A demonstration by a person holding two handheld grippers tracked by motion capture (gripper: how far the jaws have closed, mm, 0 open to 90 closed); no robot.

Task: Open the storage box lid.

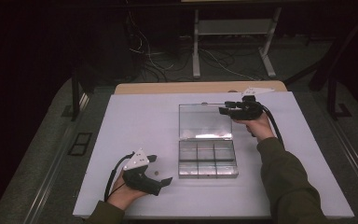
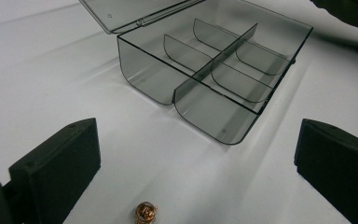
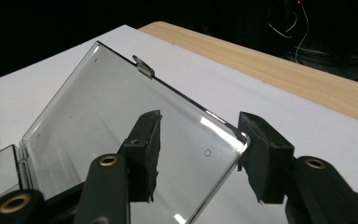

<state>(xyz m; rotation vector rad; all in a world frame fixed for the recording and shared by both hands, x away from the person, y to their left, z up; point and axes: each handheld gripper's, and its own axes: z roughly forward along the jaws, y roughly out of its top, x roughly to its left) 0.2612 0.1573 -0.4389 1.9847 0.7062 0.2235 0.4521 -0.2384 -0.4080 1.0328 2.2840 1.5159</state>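
While the right gripper has its jaws apart astride the corner of the clear box's raised lid, nothing is clamped. Left of the box, the left gripper rests wide open, a small coppery bead between its jaws.

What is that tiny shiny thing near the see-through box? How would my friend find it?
Start at the white table and find the clear plastic compartment box with its lid open. Look to its left, between the left gripper's open jaws. There lies a small coppery round object, the one loose, metallic-looking thing there.

Glossy clear plastic box, matt white table cover, shiny coppery metal trinket.
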